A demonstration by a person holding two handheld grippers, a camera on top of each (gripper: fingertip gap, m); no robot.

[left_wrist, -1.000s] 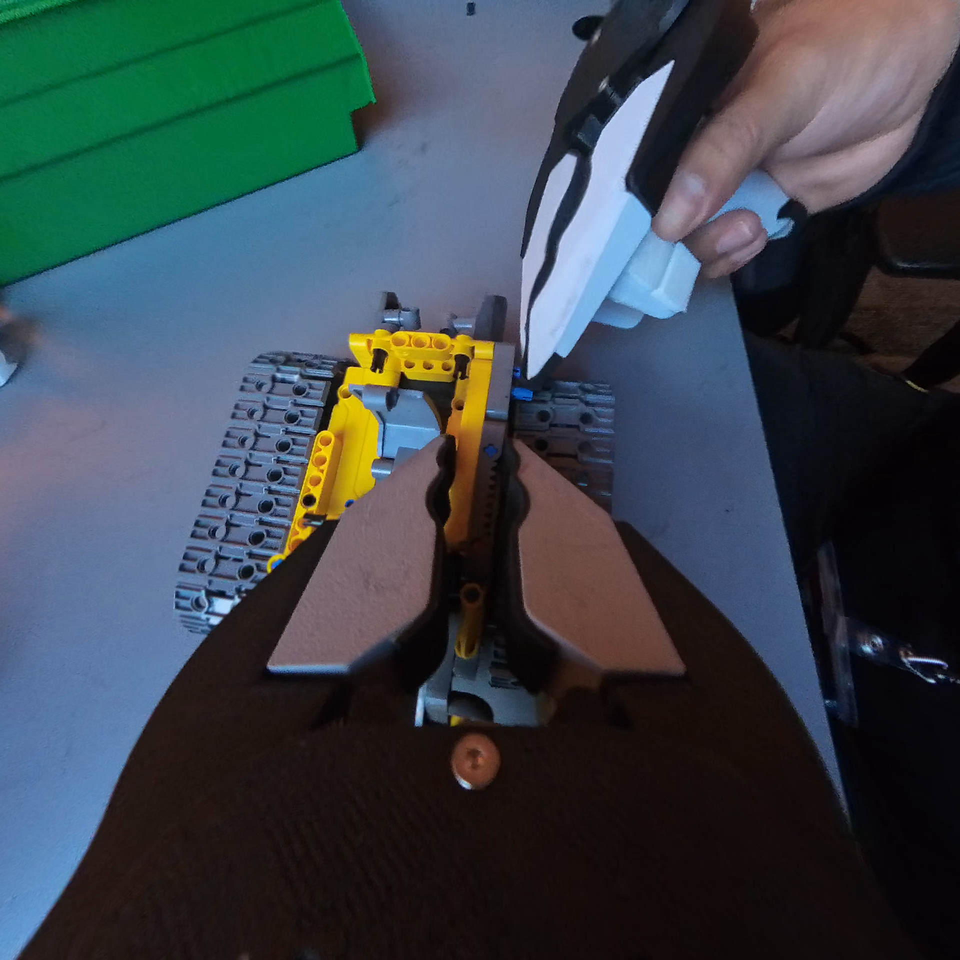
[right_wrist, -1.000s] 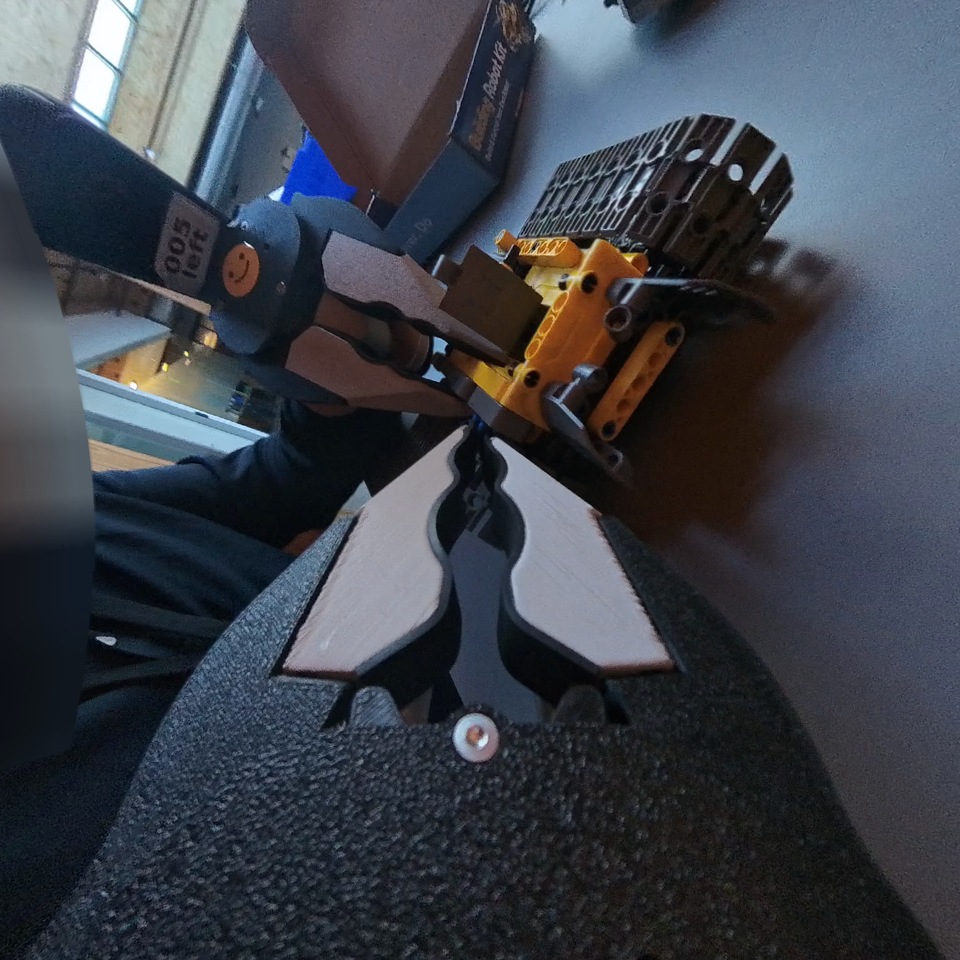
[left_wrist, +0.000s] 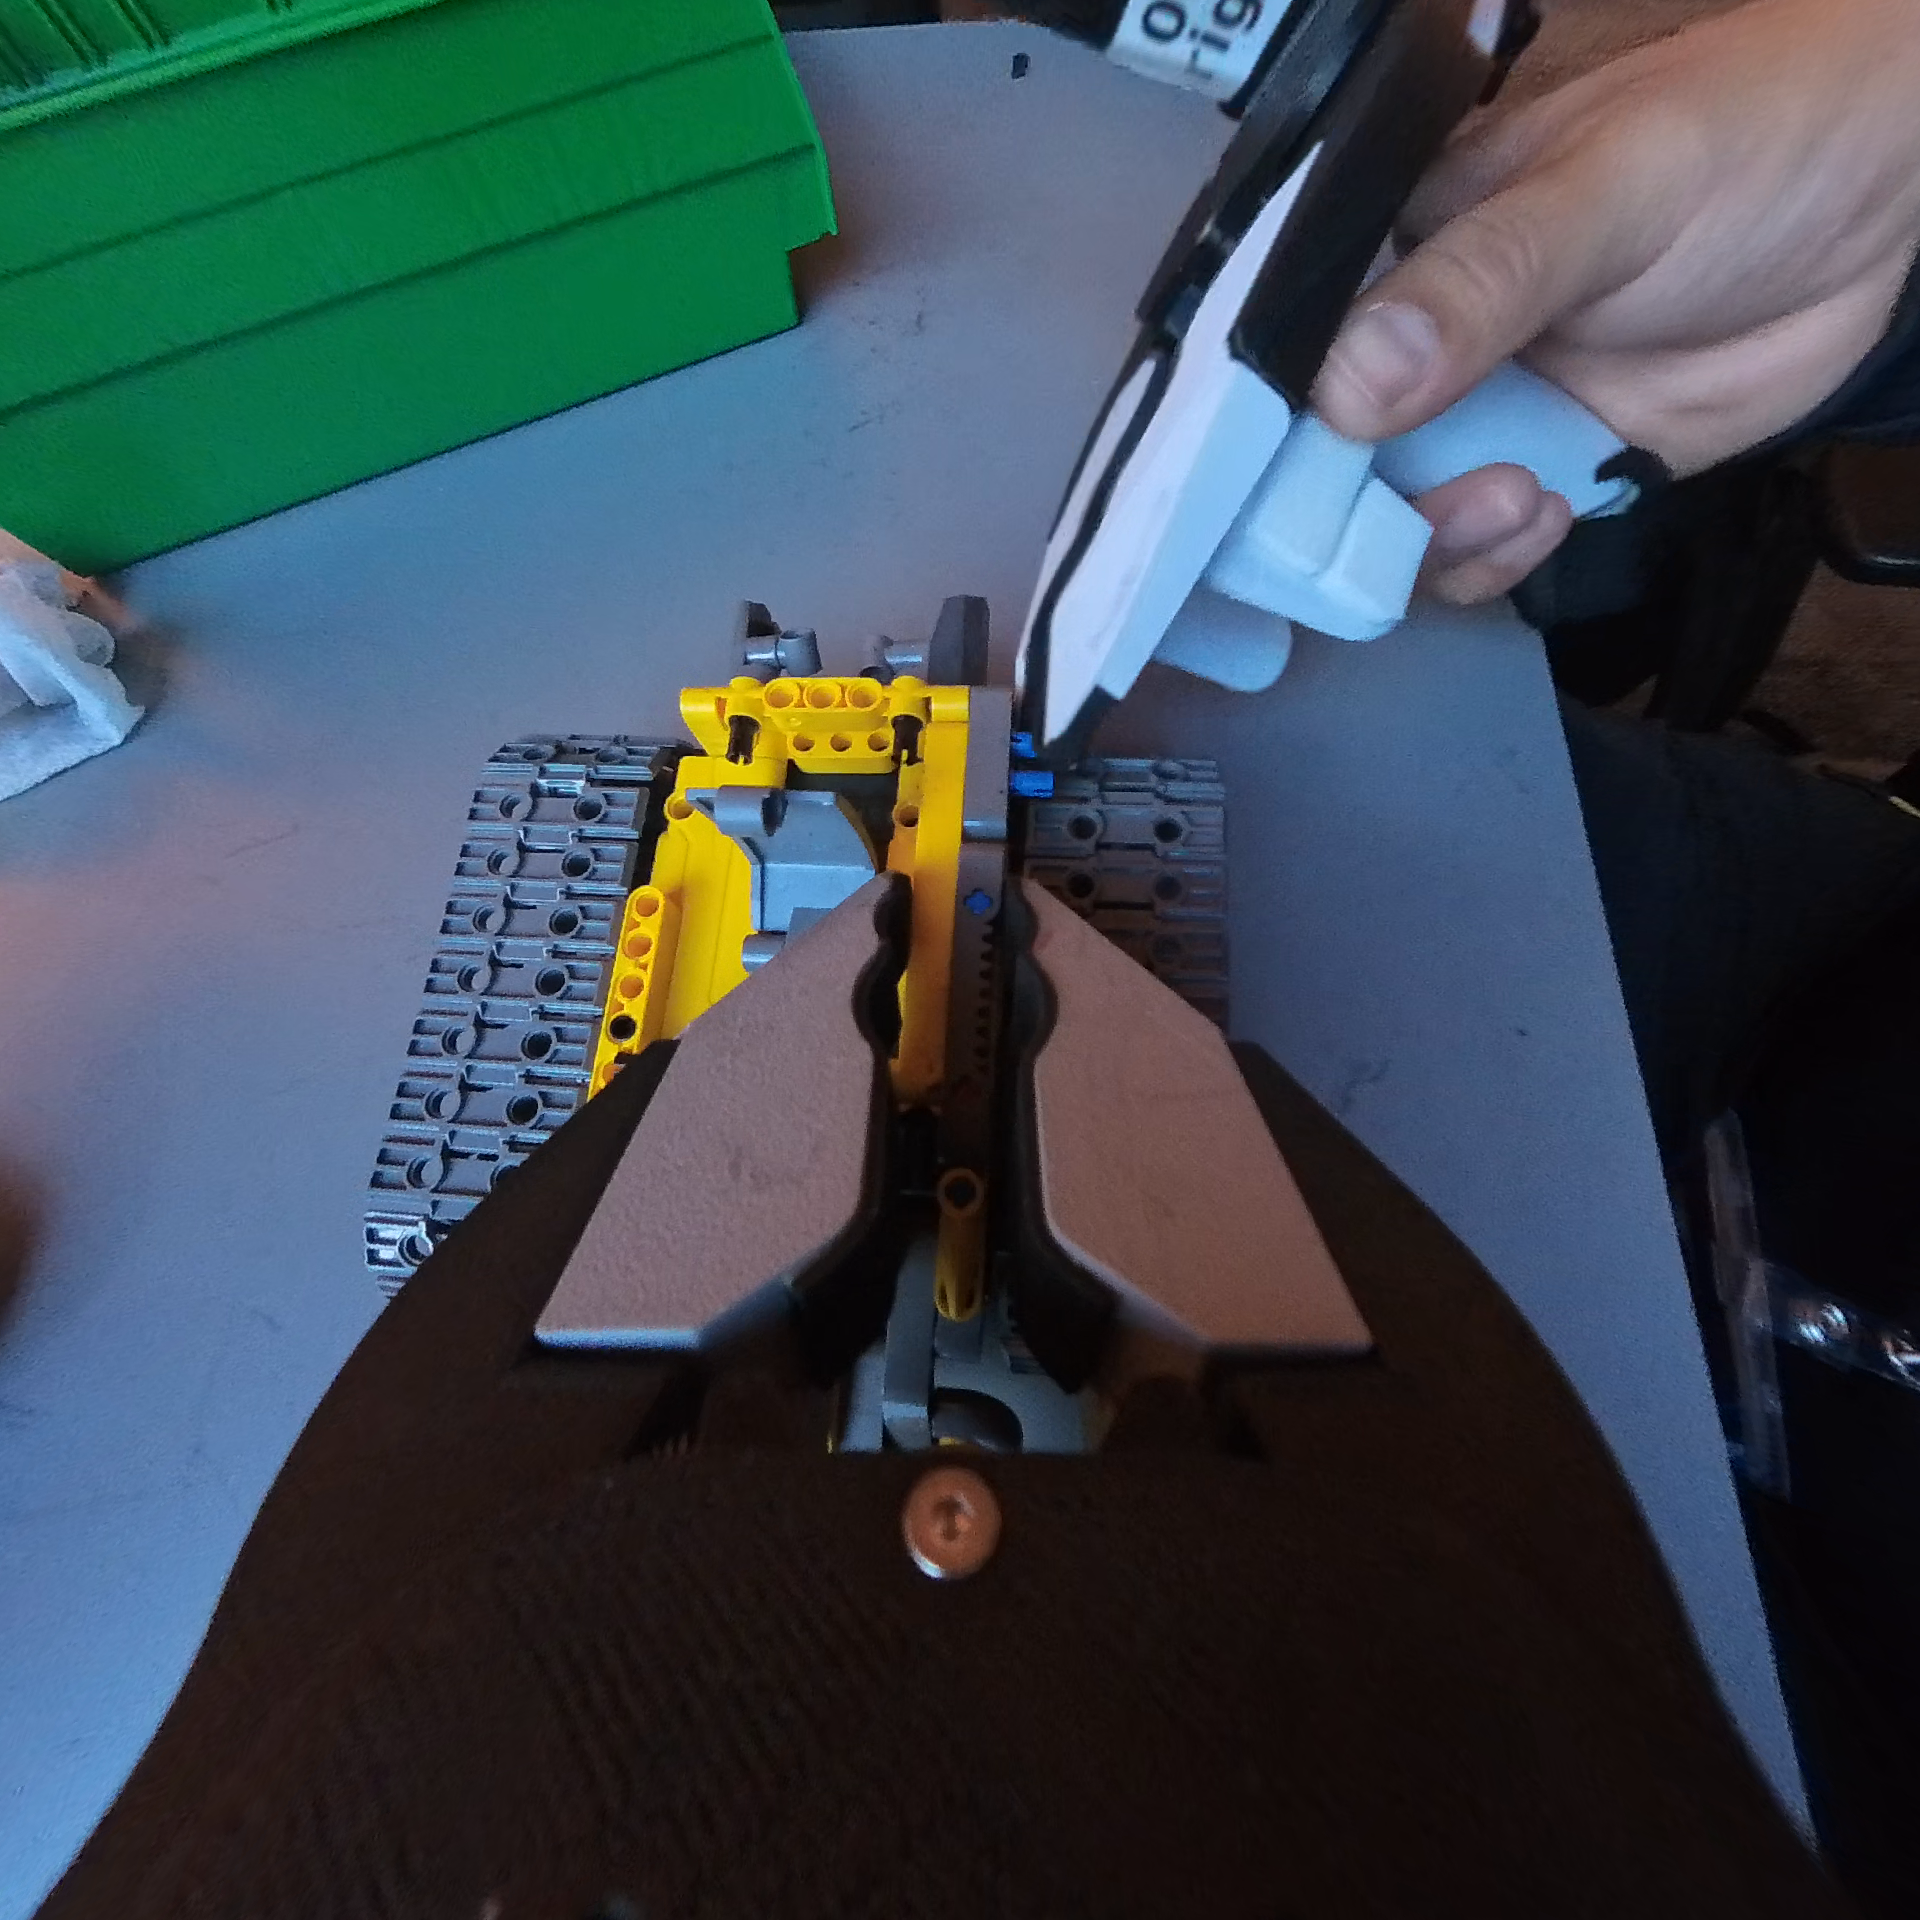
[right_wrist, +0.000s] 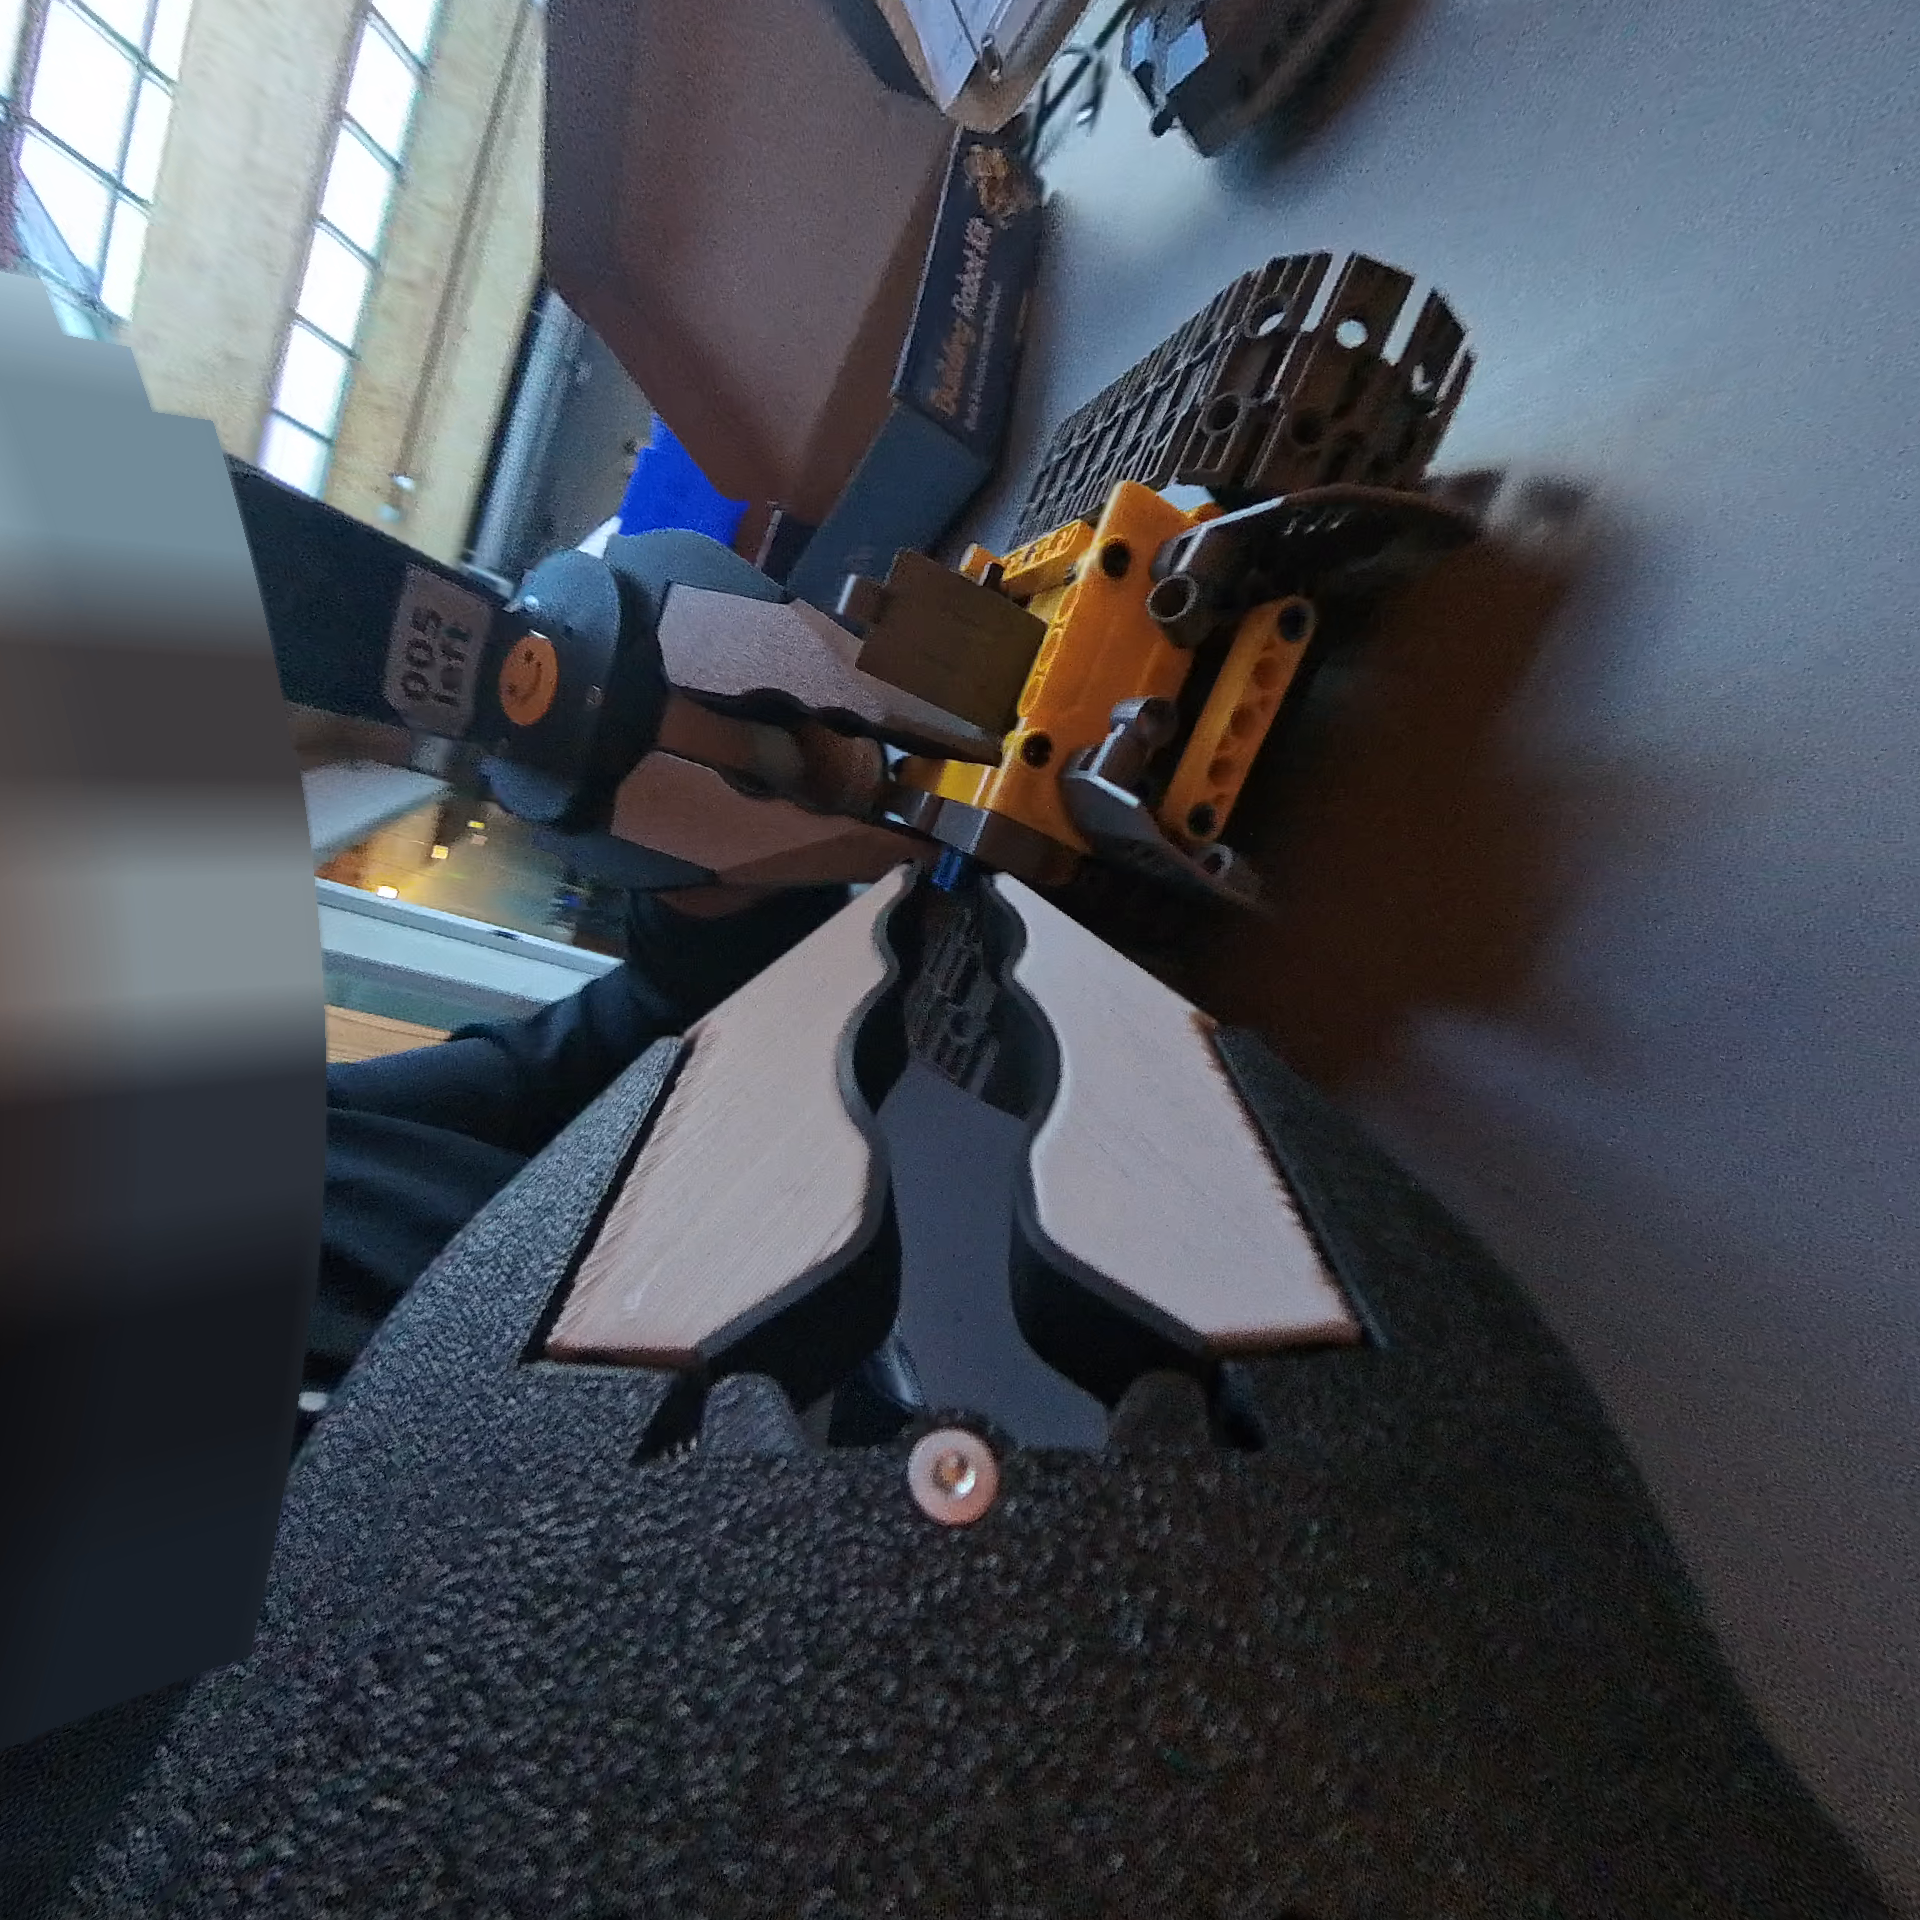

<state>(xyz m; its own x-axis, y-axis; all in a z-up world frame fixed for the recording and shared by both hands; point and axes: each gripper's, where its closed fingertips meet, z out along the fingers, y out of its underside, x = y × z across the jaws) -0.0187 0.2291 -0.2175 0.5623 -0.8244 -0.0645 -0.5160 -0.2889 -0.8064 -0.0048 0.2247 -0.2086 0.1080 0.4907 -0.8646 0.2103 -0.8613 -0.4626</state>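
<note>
Box (right_wrist: 966, 312) shows rightward only.

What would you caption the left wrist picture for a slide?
Left gripper clamps a yellow tracked toy vehicle while the right gripper touches its blue pin.

A workshop-like room: grey table (left_wrist: 1351, 1039) with green bins (left_wrist: 364, 260) at its far corner, tall gridded windows (right_wrist: 73, 156) beyond

Left tongs (left_wrist: 951, 899) clamped on upright grey-and-yellow wall of tracked brick vehicle (left_wrist: 831, 831) on grey counter (left_wrist: 312, 727), right tongs (left_wrist: 1049, 732) held in hand (left_wrist: 1662, 260), tips at blue pins (left_wrist: 1029, 764) on vehicle's right side, green bins (left_wrist: 364, 260) far left.
</note>
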